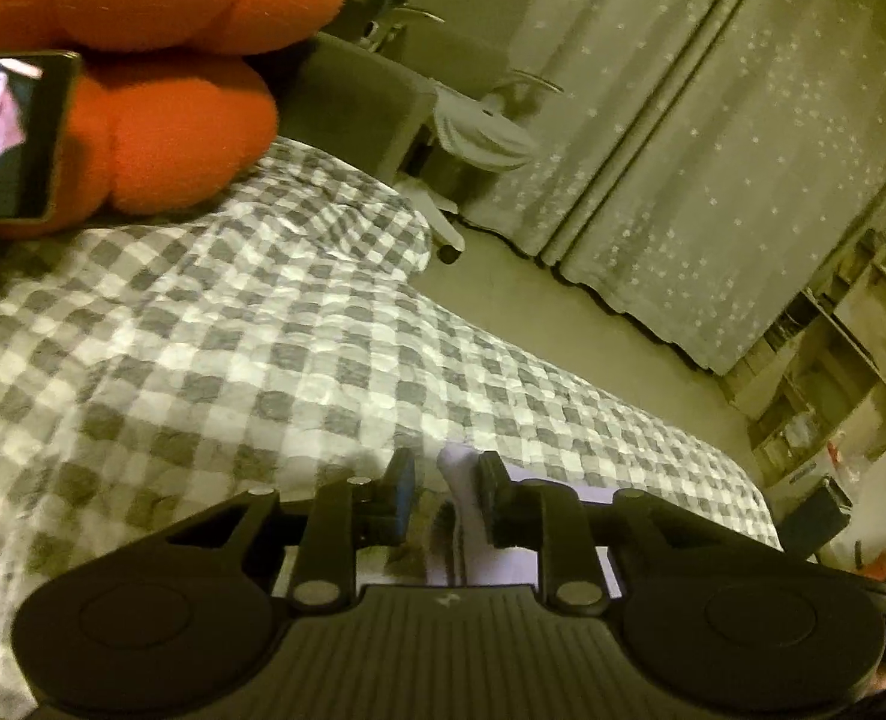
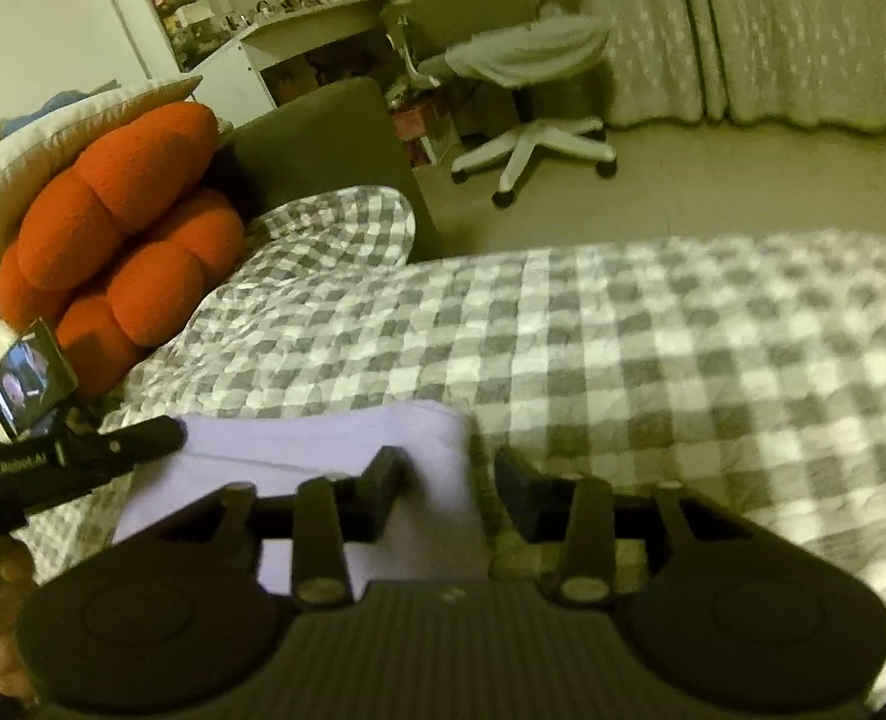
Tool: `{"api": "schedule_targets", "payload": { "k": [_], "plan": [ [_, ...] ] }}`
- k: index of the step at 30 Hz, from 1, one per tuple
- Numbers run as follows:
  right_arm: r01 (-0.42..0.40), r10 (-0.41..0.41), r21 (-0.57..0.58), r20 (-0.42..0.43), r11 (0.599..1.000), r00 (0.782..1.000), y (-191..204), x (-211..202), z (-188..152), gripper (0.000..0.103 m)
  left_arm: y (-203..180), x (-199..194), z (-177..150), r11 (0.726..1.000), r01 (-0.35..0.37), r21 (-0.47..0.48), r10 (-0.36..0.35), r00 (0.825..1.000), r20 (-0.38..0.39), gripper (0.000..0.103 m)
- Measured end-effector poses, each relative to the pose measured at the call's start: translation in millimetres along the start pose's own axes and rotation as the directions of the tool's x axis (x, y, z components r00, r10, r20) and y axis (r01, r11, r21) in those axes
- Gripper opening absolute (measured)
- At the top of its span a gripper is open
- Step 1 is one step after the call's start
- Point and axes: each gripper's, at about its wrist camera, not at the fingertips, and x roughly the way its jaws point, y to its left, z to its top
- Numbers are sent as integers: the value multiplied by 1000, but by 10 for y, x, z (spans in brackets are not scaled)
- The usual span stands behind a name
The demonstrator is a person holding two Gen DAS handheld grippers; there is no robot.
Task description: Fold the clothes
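Note:
A pale lilac garment (image 2: pixel 323 450) lies folded on the grey-and-white checked bedspread (image 2: pixel 622 348). In the right wrist view my right gripper (image 2: pixel 448 480) is open, its jaws astride the garment's right edge. In the left wrist view my left gripper (image 1: pixel 445 492) is open, with a raised fold of the lilac garment (image 1: pixel 460 480) standing between its jaws. The left gripper's dark body (image 2: pixel 83 456) shows at the garment's left end in the right wrist view. Most of the garment is hidden under the grippers.
An orange plush cushion (image 2: pixel 119 240) and a phone with a lit screen (image 2: pixel 26 384) sit at the bed's head. A white swivel chair (image 2: pixel 532 144) stands on the floor by star-patterned curtains (image 1: pixel 712 150). Shelves (image 1: pixel 832 372) stand at the right.

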Motion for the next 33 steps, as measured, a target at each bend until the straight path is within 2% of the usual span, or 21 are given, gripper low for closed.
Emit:
{"api": "schedule_targets", "payload": {
  "k": [3, 6, 7, 12, 15, 18, 20, 24, 29, 33],
  "plan": [
    [79, -77, -41, 42, 996, 996, 109, -121, 4, 39, 48, -107, -1, 1000, -27, -10, 27, 999, 17, 21],
    [199, -191, -63, 106, 978, 976, 132, -209, 26, 39, 106, -228, -19, 997, -71, -14, 72, 996, 45, 20],
    [203, -195, -69, 110, 977, 975, 130, -228, 28, 39, 115, -272, -35, 996, -84, -14, 84, 995, 52, 20],
    [116, -106, -125, 90, 985, 990, 251, -344, -62, 39, 58, -483, -190, 997, -83, -9, 83, 995, 55, 20],
    [65, -50, -162, 95, 985, 994, 412, -446, -139, 39, -65, -592, -293, 996, -77, 34, 75, 995, 59, 20],
    [28, -10, -192, 98, 981, 995, 535, -525, -186, 30, -150, -618, -362, 993, -90, 75, 88, 996, 32, 20],
    [38, -19, -200, 100, 979, 995, 562, -527, -211, 24, -147, -594, -405, 990, -112, 84, 112, 994, 6, 20],
    [66, -50, -173, 98, 983, 994, 535, -482, -212, 25, -152, -550, -457, 984, -145, 100, 146, 989, -1, 20],
    [57, -48, -118, 77, 991, 996, 468, -441, -204, 26, -246, -552, -494, 982, -128, 136, 127, 992, 14, 20],
    [68, -60, -108, 81, 992, 995, 438, -456, -198, 29, -316, -566, -524, 987, -82, 140, 79, 997, 25, 20]
  ]
}}
